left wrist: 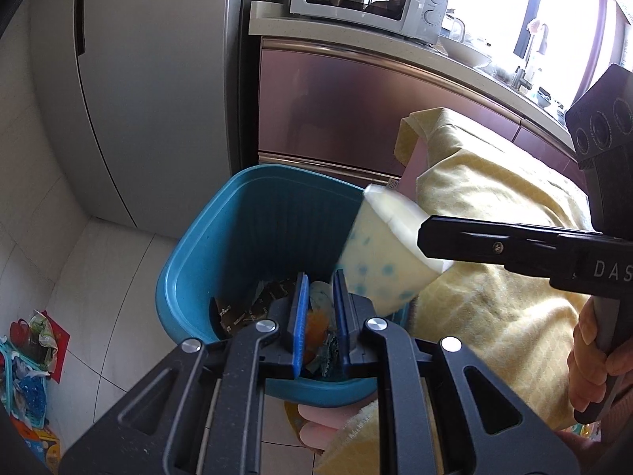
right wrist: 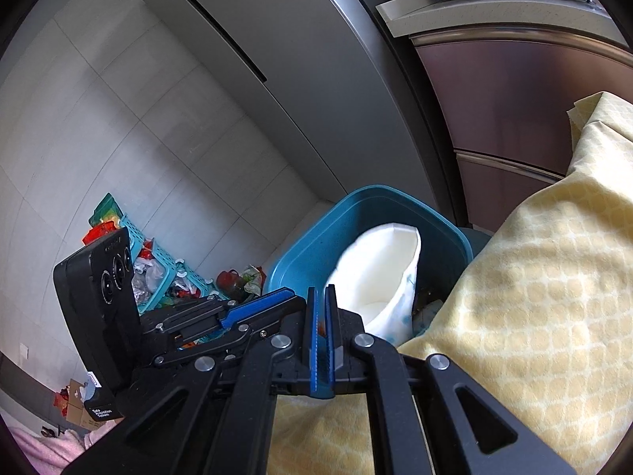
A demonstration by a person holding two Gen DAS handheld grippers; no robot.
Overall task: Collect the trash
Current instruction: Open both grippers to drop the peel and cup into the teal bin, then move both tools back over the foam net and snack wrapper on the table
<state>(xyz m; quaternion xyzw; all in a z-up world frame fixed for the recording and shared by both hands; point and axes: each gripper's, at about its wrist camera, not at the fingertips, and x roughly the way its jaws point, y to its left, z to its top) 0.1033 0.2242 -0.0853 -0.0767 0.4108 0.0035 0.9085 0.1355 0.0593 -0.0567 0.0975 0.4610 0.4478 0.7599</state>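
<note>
One paper cup (left wrist: pixel 381 253) is seen tilted over the blue bin (left wrist: pixel 221 245). Left gripper (left wrist: pixel 321 328) fingers are kept slightly apart, nothing held; right gripper (right wrist: pixel 321 340) blades are nearly together, cup not gripped

White tiled floor (left wrist: pixel 118 297) carries blue bin (left wrist: pixel 190 269), standing beside yellow-draped tabletop (left wrist: pixel 494 277). Teal basket (right wrist: pixel 158 273) of clutter sits on floor near wall; loose colourful wrappers (right wrist: pixel 245 279) lie just beside it.

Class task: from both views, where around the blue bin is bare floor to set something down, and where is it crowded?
Free: white floor tiles between fridge and blue bin. Crowded: baskets and wrappers along the wall; yellow cloth against the bin.
</note>
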